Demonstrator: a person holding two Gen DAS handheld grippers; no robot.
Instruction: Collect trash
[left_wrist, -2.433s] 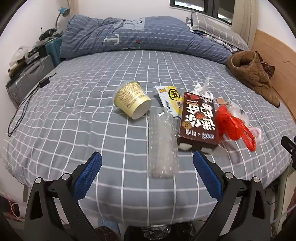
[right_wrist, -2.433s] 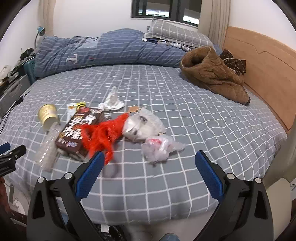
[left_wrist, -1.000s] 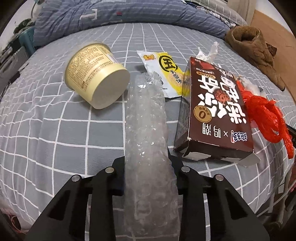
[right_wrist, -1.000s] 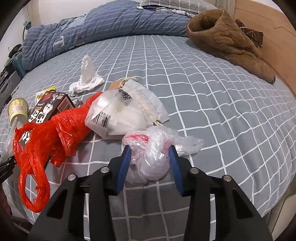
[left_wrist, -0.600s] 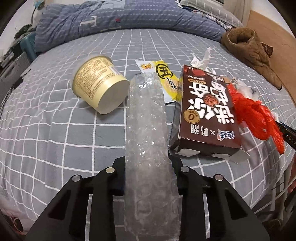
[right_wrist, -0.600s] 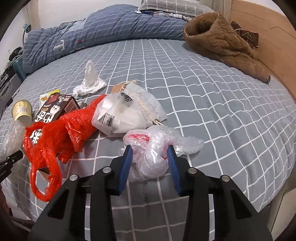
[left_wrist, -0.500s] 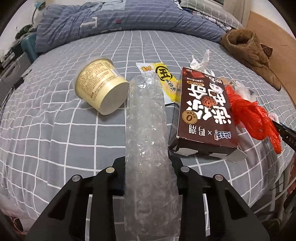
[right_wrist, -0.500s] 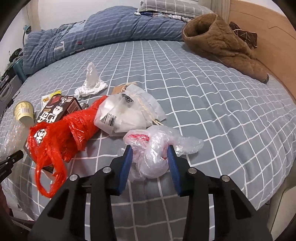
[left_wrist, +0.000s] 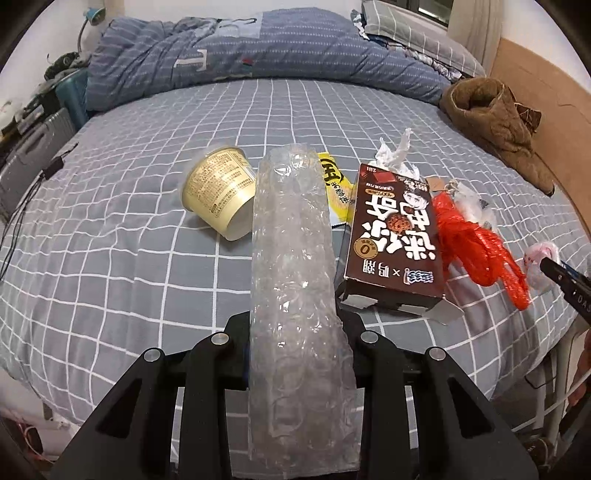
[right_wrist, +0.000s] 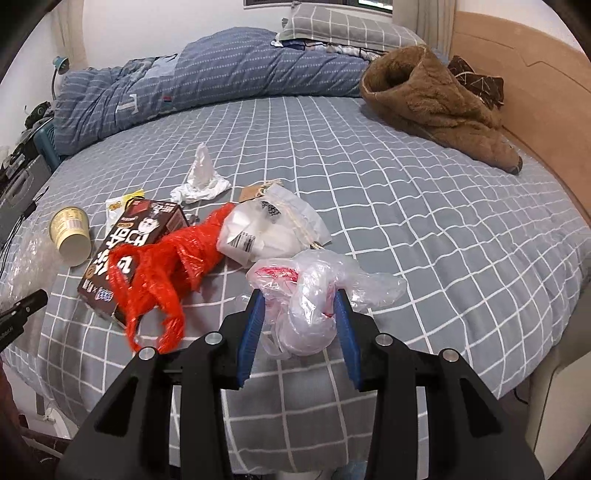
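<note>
My left gripper is shut on a clear bubble-wrap roll and holds it above the grey checked bed. My right gripper is shut on a crumpled clear plastic bag, lifted off the bed. On the bed lie a yellow paper cup, a yellow snack wrapper, a brown carton, a red plastic bag, a white pouch and a white tissue.
A blue striped duvet is bunched at the far side of the bed. A brown fleece jacket lies by the wooden headboard. A suitcase and clutter stand at the left of the bed.
Both grippers closed on their items about a second ago and have since pulled back and up from the bed, the bubble wrap and the plastic bag rising with them.
</note>
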